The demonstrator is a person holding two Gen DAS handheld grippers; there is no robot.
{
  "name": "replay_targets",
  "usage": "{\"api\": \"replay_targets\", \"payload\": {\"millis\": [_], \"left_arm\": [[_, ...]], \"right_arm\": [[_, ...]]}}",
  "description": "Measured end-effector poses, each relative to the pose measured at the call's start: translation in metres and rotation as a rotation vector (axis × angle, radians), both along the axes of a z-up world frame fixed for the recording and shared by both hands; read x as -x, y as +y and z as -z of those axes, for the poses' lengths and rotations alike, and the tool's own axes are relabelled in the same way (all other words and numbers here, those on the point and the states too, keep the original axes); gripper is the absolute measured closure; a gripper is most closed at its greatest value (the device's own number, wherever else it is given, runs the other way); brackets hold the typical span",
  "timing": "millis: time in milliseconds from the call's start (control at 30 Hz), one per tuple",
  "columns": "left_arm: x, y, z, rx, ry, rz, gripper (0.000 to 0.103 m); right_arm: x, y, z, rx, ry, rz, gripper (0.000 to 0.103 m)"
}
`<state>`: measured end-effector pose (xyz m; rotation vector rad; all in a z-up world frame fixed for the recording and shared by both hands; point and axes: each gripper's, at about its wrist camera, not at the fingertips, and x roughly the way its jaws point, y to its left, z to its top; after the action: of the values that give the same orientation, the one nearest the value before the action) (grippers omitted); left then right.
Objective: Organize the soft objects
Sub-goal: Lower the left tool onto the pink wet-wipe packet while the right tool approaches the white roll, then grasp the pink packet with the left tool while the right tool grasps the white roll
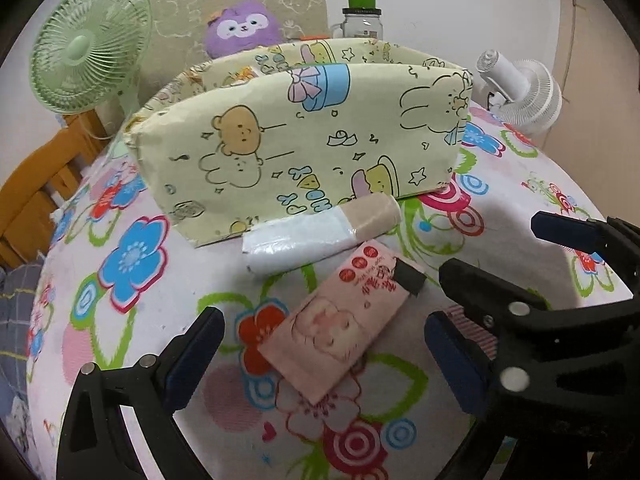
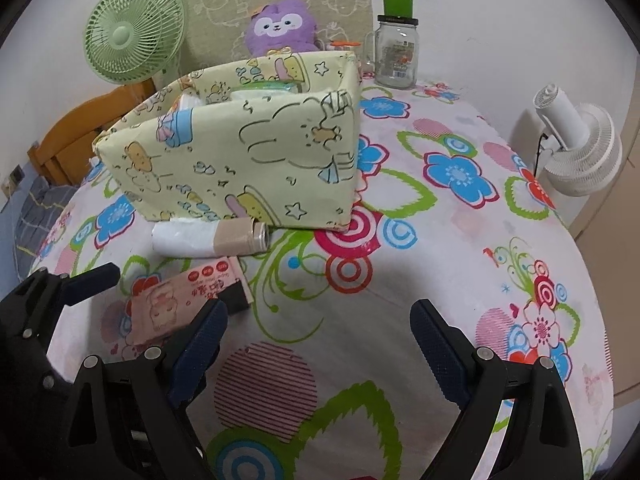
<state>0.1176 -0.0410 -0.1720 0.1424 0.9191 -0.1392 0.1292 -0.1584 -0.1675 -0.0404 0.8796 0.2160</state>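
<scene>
Storage box point(image 1: 304, 136) pale yellow, cartoon bears and rabbits. Tissue pack point(image 1: 340, 320) at 6 o'clock of box, pink with red dots. Bag roll point(image 1: 320, 236) white, beige band. Tablecloth point(image 2: 460, 272) white, bright flowers. Plush toy point(image 2: 280, 26) purple.

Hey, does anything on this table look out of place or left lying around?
Yes. Two soft items lie loose on the tablecloth outside the fabric box: a plastic bag roll lying on its side against the box's front, and a pink tissue pack askew nearer the open left gripper. Nothing looks spilled or damaged.
</scene>
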Motion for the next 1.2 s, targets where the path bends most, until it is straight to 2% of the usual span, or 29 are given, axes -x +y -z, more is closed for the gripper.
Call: {"api": "replay_targets", "payload": {"millis": [167,300,467,533,633,1200], "left_arm": [[-0.011,0.001,0.001,-0.018,-0.002,0.039,0.002],[-0.013,0.002,0.004,0.014,0.024,0.08,0.008],[-0.011,0.002,0.003,0.053,0.035,0.123,0.027],[-0.008,0.001,0.002,0.063,0.035,0.137,0.049],[-0.003,0.001,0.0,0.073,0.035,0.147,0.058],[0.027,0.035,-0.003,0.095,0.019,0.069,0.061]], "right_arm": [[-0.002,-0.001,-0.002,-0.002,0.001,0.02,0.009],[-0.004,0.0,-0.001,0.007,0.01,0.032,0.009],[-0.006,0.002,0.0,0.013,0.017,0.034,0.009],[-0.007,0.004,0.0,0.018,0.018,0.03,0.009],[-0.006,0.006,-0.001,0.021,0.016,0.023,0.009],[0.011,0.039,-0.007,0.027,-0.007,-0.051,0.009]]}}
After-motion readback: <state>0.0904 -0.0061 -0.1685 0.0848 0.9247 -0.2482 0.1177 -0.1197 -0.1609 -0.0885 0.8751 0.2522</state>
